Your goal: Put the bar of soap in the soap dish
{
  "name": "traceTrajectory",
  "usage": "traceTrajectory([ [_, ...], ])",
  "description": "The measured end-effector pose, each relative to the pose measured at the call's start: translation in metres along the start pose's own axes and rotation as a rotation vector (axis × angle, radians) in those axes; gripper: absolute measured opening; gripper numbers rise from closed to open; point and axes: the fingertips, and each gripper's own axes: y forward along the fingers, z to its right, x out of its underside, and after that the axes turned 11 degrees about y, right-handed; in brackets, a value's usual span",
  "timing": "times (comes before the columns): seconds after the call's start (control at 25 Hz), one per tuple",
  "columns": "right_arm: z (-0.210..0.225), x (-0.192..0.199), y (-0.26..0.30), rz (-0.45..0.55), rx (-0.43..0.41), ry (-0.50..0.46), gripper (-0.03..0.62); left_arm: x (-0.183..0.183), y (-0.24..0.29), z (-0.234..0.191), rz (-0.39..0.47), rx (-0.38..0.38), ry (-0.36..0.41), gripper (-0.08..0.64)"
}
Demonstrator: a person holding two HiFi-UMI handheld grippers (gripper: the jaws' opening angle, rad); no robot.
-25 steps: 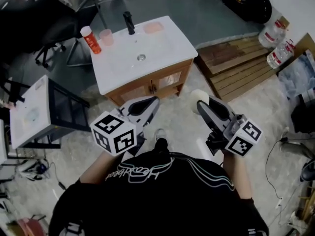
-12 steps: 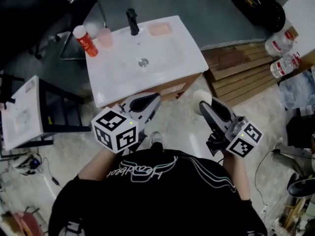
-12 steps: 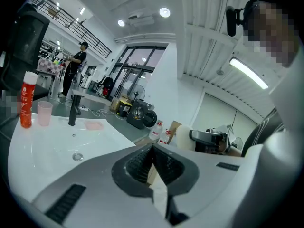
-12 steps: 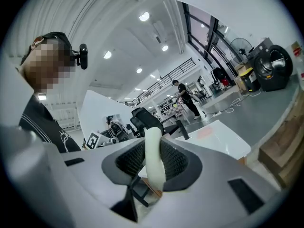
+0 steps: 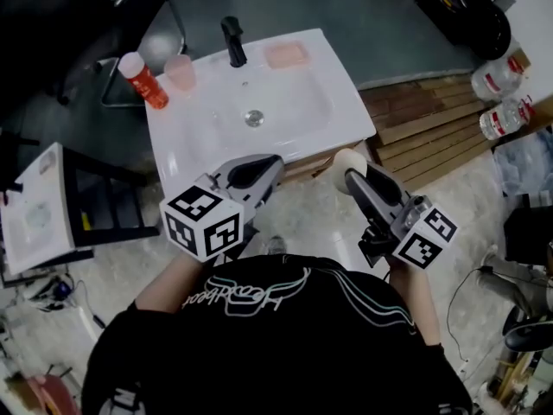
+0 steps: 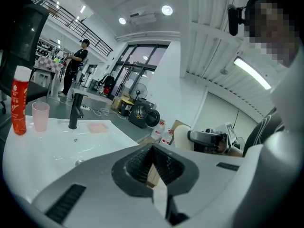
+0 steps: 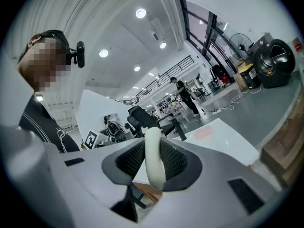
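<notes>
My right gripper [image 5: 352, 169] is shut on a cream bar of soap [image 5: 346, 159], held edge-on between the pads [image 7: 154, 156]. It hangs over the floor just off the front right corner of the white sink top [image 5: 337, 102]. The pink soap dish [image 5: 286, 54] lies at the sink's back right, also visible in the right gripper view [image 7: 203, 133] and the left gripper view [image 6: 98, 127]. My left gripper [image 5: 259, 171] is shut with nothing in it, at the sink's front edge; its pads [image 6: 142, 163] meet.
A black faucet [image 5: 231, 40], pink cup [image 5: 180, 72] and red bottle [image 5: 143, 79] stand along the sink's back. Wooden pallets [image 5: 423, 111] and water bottles [image 5: 501, 102] lie to the right. A white box on a dark stand [image 5: 39, 210] is at the left.
Both grippers have come closer to the sink's front edge, the soap still gripped in the right one. The sink now fills more of the head view.
</notes>
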Motion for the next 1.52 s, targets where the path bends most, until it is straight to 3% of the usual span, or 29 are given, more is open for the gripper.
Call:
traceTrajectory([
  [0.36, 0.007, -0.013, 0.005, 0.015, -0.014, -0.001, 0.120, -0.003, 0.009, -0.001, -0.009, -0.005, 0.004, 0.020],
  [0.72, 0.022, -0.028, 0.019, -0.006, -0.065, 0.019, 0.121, -0.010, 0.014, -0.011, -0.014, -0.072, -0.007, 0.020],
  [1.52, 0.117, -0.078, 0.118, -0.173, -0.154, 0.061, 0.120, -0.039, 0.071, -0.117, 0.007, -0.267, -0.127, 0.020],
])
